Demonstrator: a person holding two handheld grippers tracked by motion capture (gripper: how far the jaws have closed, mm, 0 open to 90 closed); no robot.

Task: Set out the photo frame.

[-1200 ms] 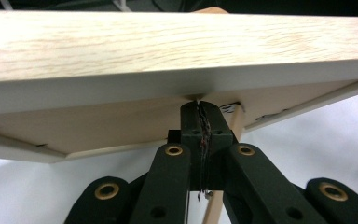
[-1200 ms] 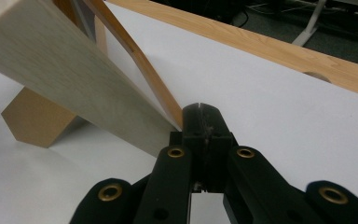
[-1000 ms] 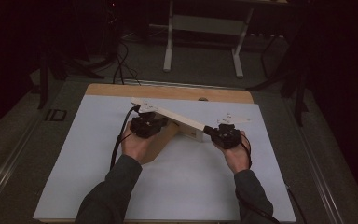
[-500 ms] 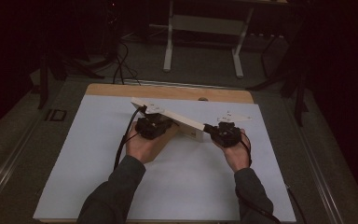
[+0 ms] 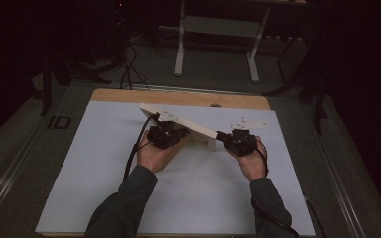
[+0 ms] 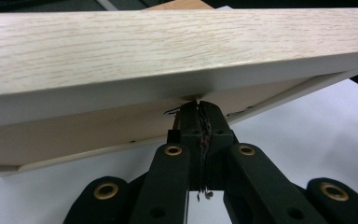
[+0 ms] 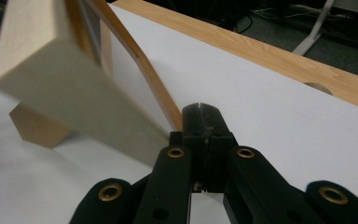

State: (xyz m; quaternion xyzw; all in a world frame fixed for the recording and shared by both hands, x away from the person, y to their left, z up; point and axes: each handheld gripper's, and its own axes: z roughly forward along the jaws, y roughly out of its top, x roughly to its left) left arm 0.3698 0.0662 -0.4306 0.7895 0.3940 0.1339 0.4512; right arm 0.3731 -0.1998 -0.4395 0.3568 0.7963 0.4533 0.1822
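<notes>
A long, pale wooden piece (image 5: 201, 133) with a raised frame is tilted up off the white sheet (image 5: 94, 173), its far-left end highest. My left gripper (image 5: 171, 134) sits under its middle. In the left gripper view the jaws are pressed together with their tips (image 6: 199, 105) against the underside of the wood (image 6: 168, 42). My right gripper (image 5: 222, 135) is at the piece's right end. In the right gripper view its jaws (image 7: 200, 108) stand shut beside a thin brown edge strip (image 7: 154, 88), with the blurred wooden block (image 7: 51, 84) to the left. I see nothing between either pair of jaws.
The white sheet covers most of a wooden tabletop (image 5: 178, 96), which has a small hole (image 5: 216, 105) near its far edge. Beyond the table, a white desk frame (image 5: 180, 49) and cables (image 5: 126, 64) stand on the dark floor. Black cables trail from both grippers.
My left hand has edged slightly to the right beneath the wooden piece. The right hand and the tilt of the wood look the same.
</notes>
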